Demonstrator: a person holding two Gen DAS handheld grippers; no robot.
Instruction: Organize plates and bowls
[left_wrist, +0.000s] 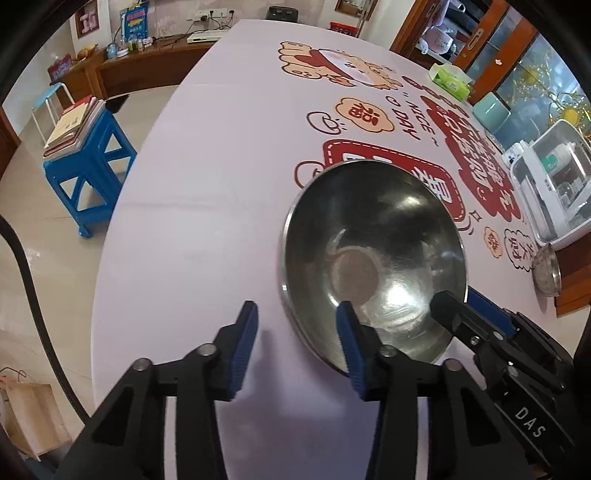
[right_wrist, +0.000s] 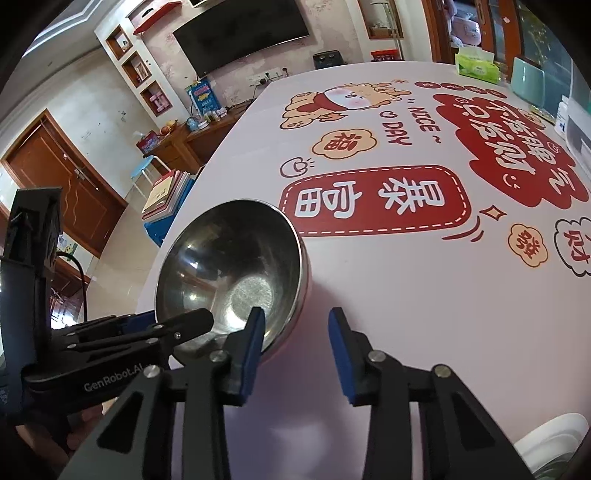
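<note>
Your left hand-held gripper and right hand-held gripper each straddle the near rim of the steel bowl on the desk, one finger inside, one outside; jaws part-spread, not yet pinching; likely set for a two-handed lift.

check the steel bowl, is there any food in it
No, the steel bowl is empty; its shiny inside shows only reflections and its bare flat bottom.

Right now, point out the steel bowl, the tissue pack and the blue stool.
steel bowl (left_wrist: 373, 258), left wrist view, inner wall near the bottom
tissue pack (right_wrist: 476, 66), right wrist view, green front face
blue stool (left_wrist: 88, 162), left wrist view, seat's front edge
</note>
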